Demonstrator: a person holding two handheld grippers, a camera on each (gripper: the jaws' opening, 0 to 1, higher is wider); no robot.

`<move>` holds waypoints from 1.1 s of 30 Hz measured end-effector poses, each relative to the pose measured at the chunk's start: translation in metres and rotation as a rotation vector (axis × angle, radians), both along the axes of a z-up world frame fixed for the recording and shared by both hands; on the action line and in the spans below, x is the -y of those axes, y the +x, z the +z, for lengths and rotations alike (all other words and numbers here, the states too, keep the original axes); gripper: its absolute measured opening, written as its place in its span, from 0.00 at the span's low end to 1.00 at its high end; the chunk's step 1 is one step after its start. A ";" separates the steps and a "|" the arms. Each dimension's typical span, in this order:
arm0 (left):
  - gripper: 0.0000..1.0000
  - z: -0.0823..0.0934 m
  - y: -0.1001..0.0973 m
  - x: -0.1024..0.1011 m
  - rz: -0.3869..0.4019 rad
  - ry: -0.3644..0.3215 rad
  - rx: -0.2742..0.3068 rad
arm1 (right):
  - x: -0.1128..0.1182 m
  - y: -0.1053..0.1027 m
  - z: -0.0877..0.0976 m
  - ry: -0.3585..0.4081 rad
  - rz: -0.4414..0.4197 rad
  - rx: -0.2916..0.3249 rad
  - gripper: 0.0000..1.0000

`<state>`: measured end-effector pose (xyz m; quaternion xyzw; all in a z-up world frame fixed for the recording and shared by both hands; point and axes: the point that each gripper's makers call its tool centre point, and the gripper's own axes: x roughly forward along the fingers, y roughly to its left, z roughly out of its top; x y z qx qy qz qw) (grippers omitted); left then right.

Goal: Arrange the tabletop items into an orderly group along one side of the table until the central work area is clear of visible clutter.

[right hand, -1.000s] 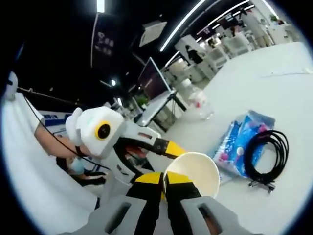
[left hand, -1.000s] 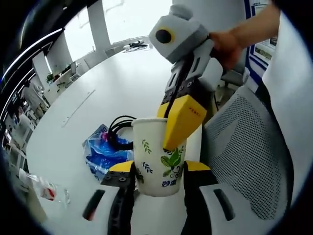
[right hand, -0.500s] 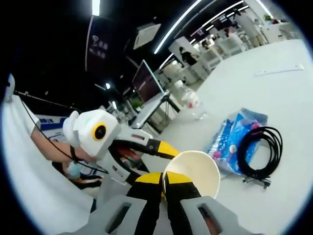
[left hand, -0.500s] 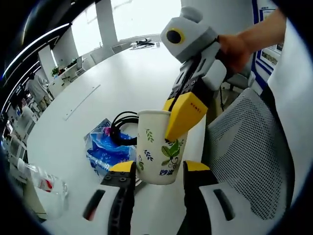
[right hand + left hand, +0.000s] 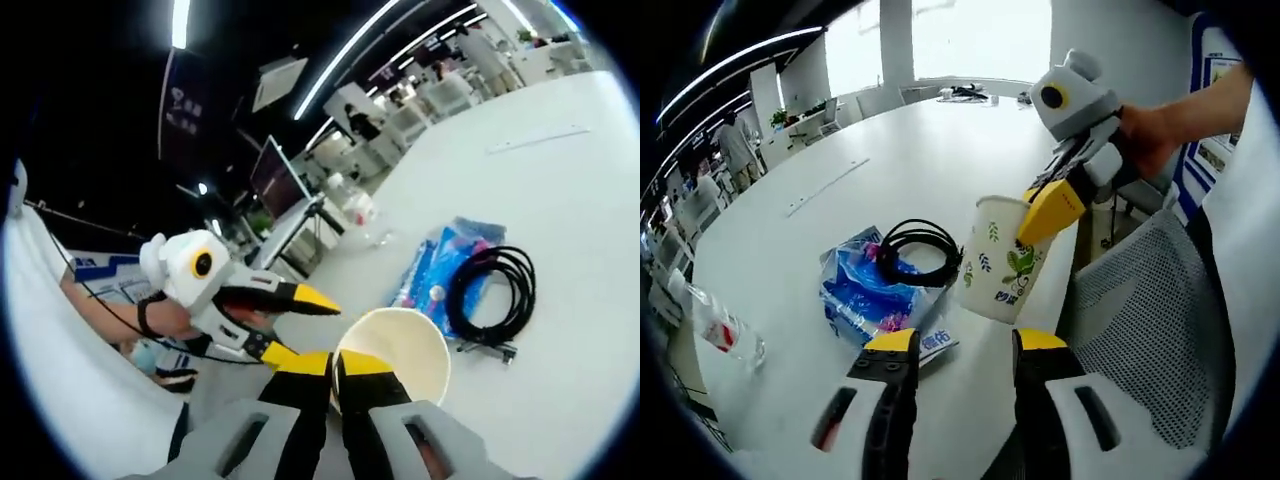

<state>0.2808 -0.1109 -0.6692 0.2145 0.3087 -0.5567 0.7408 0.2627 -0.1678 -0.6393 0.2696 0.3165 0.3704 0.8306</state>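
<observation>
A white paper cup (image 5: pixel 1002 262) with green leaf prints hangs tilted above the table edge. My right gripper (image 5: pixel 1032 208) comes in from the right, shut on the cup's rim, one yellow finger (image 5: pixel 1052 210) outside the wall. In the right gripper view the cup (image 5: pixel 400 350) opens toward me, its rim pinched by my right gripper (image 5: pixel 335 364). My left gripper (image 5: pixel 962 348) stands open just below the cup, nothing between its jaws. The left gripper (image 5: pixel 300 328) also appears at the left, held by a hand, apart from the cup.
On the white table (image 5: pixel 890 160) lie a blue packet (image 5: pixel 865 295) with a black coiled cable (image 5: pixel 920 250) on it, and a clear water bottle (image 5: pixel 718 326) farther left. A grey mesh chair (image 5: pixel 1140 300) stands at the table's edge.
The left gripper has let go of the cup and drawn back. The right gripper has carried the cup up and away from the left jaws, now tilted.
</observation>
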 end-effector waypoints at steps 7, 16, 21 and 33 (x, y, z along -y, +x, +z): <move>0.36 -0.001 0.009 -0.008 0.097 -0.046 -0.040 | 0.015 -0.002 -0.002 -0.008 -0.030 -0.006 0.00; 0.35 -0.001 0.034 -0.037 0.291 -0.112 -0.081 | 0.033 -0.008 -0.008 -0.029 -0.063 -0.027 0.00; 0.36 -0.002 0.048 -0.063 0.436 -0.156 -0.113 | 0.043 -0.006 -0.010 -0.039 -0.074 -0.030 0.00; 0.37 -0.001 0.066 -0.099 0.586 -0.200 -0.103 | 0.036 0.009 -0.003 -0.061 -0.041 -0.029 0.00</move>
